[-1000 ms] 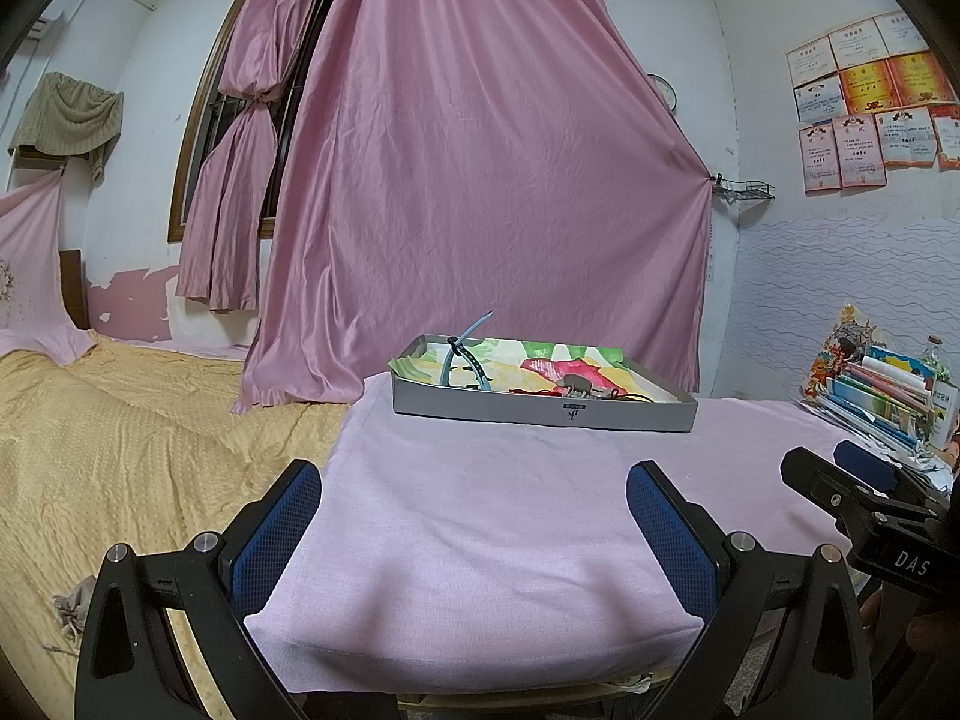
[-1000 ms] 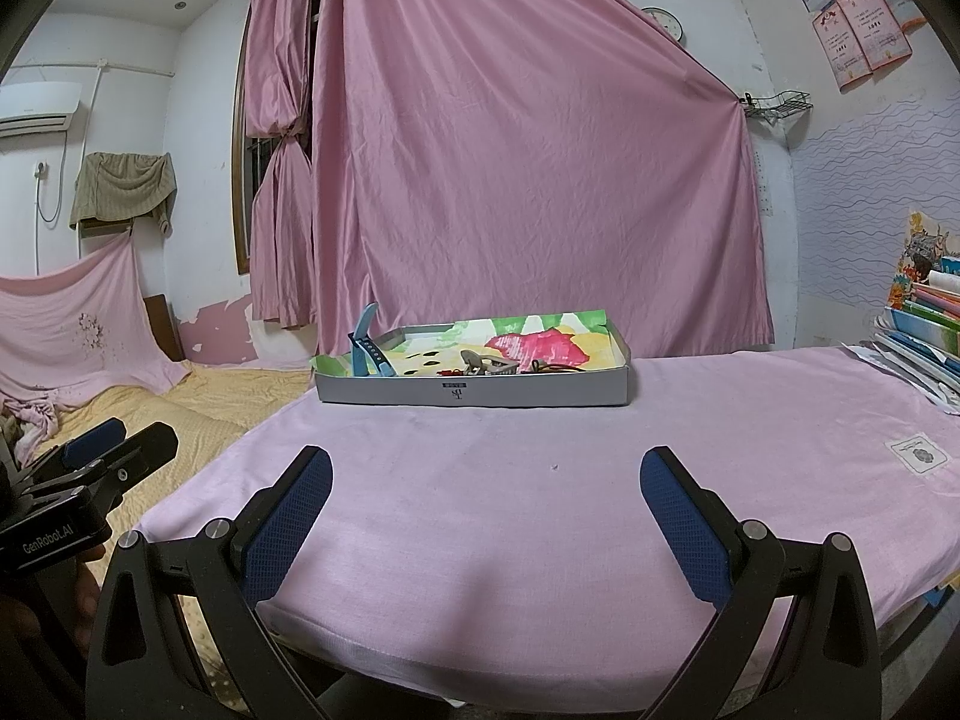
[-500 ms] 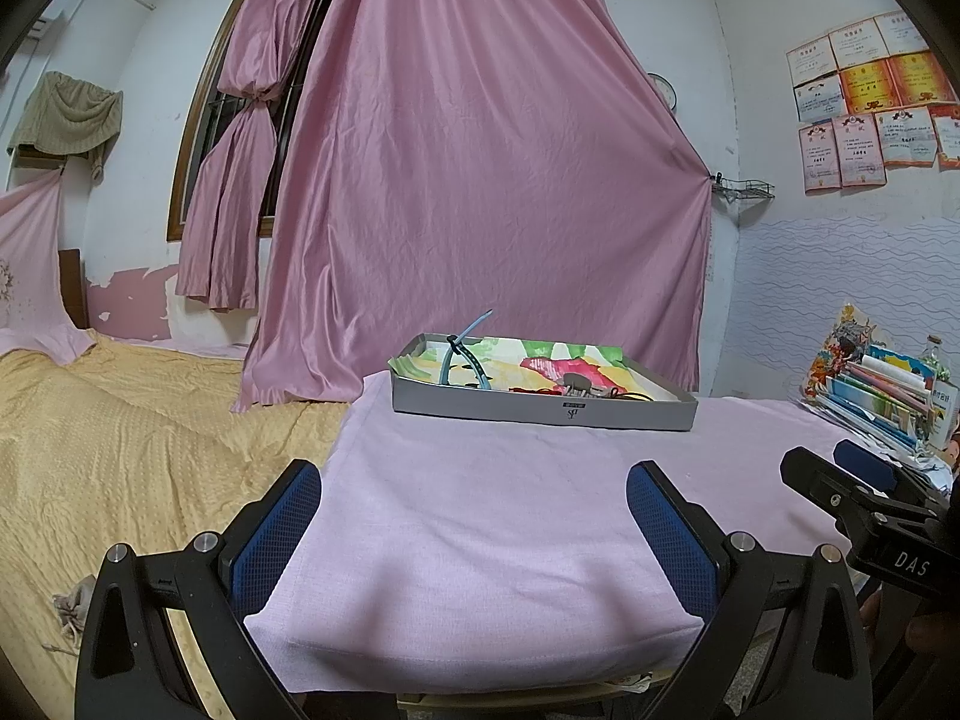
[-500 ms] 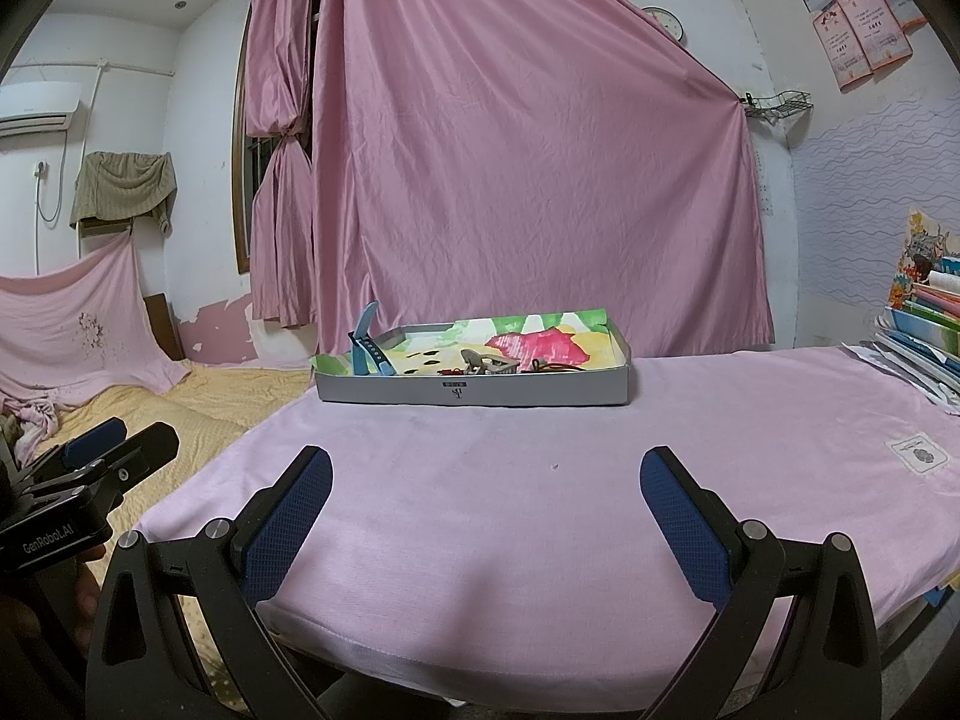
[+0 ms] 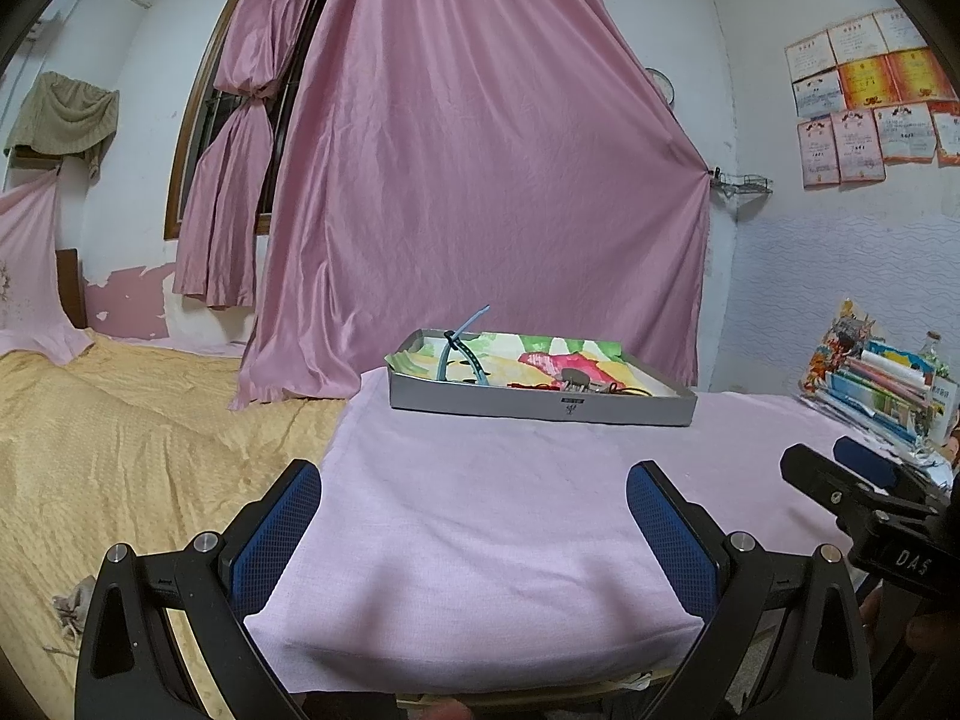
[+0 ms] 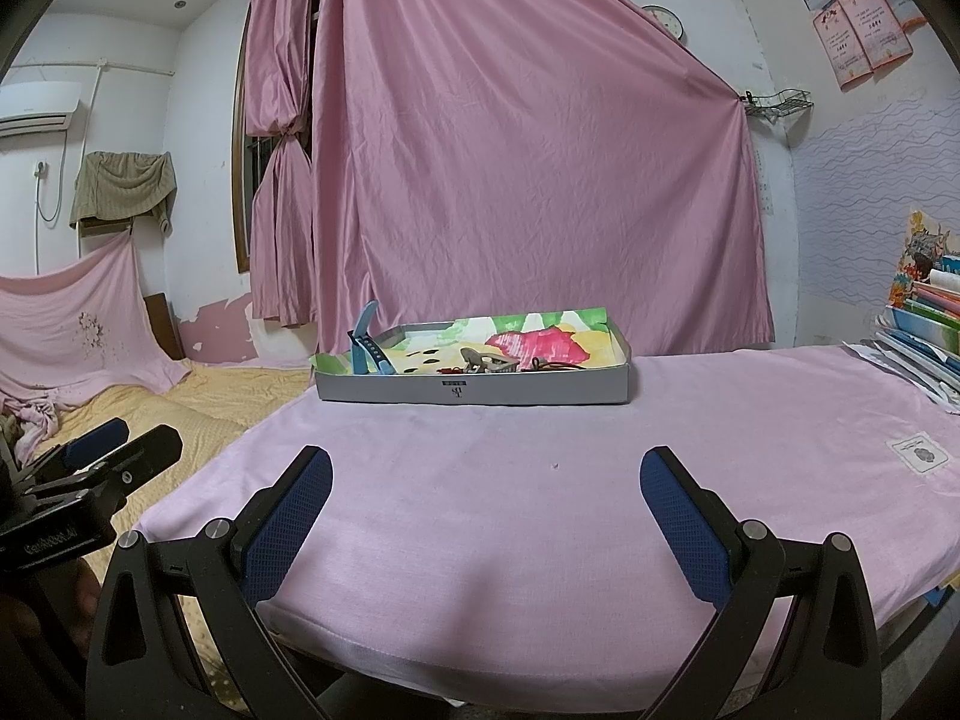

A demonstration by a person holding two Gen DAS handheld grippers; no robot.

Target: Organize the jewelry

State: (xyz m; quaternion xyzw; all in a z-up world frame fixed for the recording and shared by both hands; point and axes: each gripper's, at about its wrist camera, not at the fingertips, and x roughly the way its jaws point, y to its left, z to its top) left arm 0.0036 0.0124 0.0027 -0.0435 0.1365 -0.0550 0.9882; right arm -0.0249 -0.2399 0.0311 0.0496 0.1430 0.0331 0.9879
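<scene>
A shallow grey tray (image 5: 540,405) (image 6: 474,390) with a colourful lining stands at the far side of the pink-covered table (image 5: 480,510) (image 6: 540,480). In it lie a blue watch band (image 5: 459,348) (image 6: 367,345), a grey hair clip (image 6: 480,360) and a reddish cord (image 5: 534,385). My left gripper (image 5: 474,516) hangs open over the table's near edge, far from the tray, with nothing between its blue pads. My right gripper (image 6: 486,504) is open and empty too, at the near edge. Each gripper shows at the side of the other's view.
A bed with a yellow cover (image 5: 120,432) lies left of the table. Stacked books and papers (image 5: 888,384) (image 6: 924,324) sit at the table's right end. A small white label (image 6: 918,453) lies on the cloth. A pink curtain (image 5: 480,180) hangs behind the tray.
</scene>
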